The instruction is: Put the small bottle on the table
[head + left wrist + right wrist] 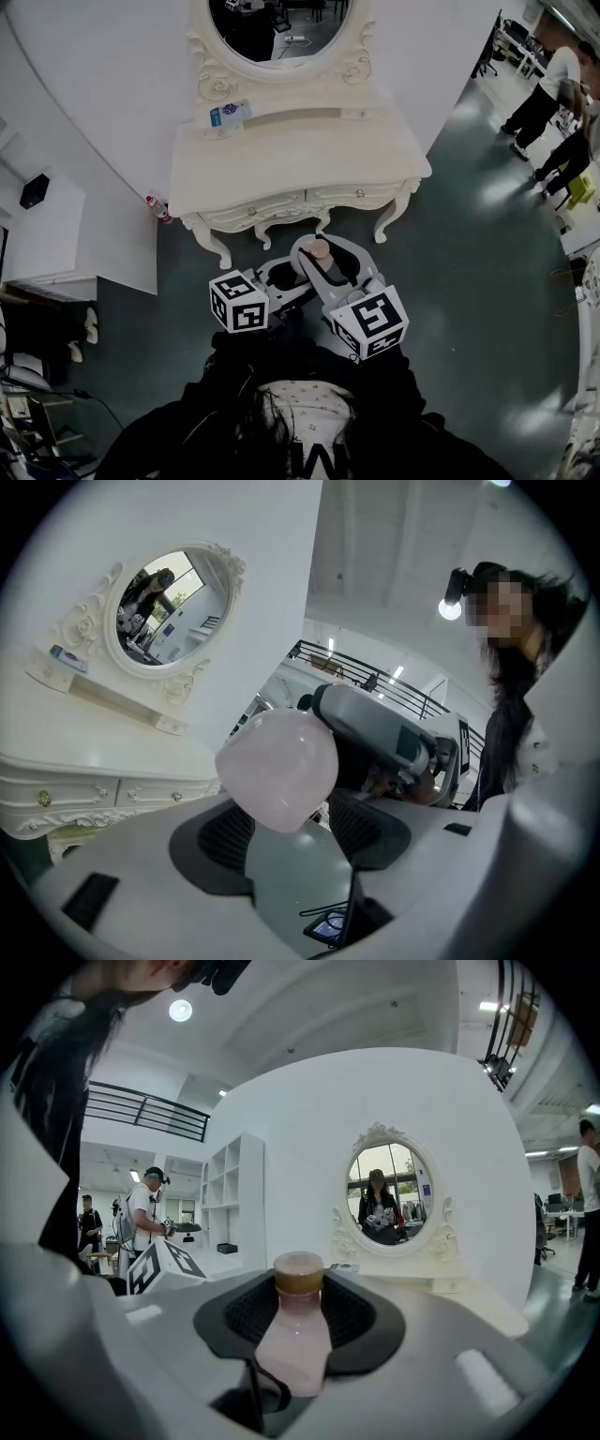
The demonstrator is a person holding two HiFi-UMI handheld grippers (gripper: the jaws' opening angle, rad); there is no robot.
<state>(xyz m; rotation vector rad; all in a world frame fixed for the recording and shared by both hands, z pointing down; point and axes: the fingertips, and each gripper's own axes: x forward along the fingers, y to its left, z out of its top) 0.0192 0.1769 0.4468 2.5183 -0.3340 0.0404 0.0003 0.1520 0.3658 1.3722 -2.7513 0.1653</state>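
Observation:
The small bottle, pale pink with a tan cap, is held in the air in front of the white dressing table. My right gripper is shut on it; in the right gripper view the bottle stands cap-up between the black pads. My left gripper is just left of it. In the left gripper view the bottle's rounded base hovers over my open left gripper, whose pads do not press on it. The table top lies beyond, at the left.
An oval mirror rises at the table's back, with a small blue-and-white box on the ledge below it. A red-capped bottle lies on the floor by the wall. People stand at the far right. White shelving lines the wall.

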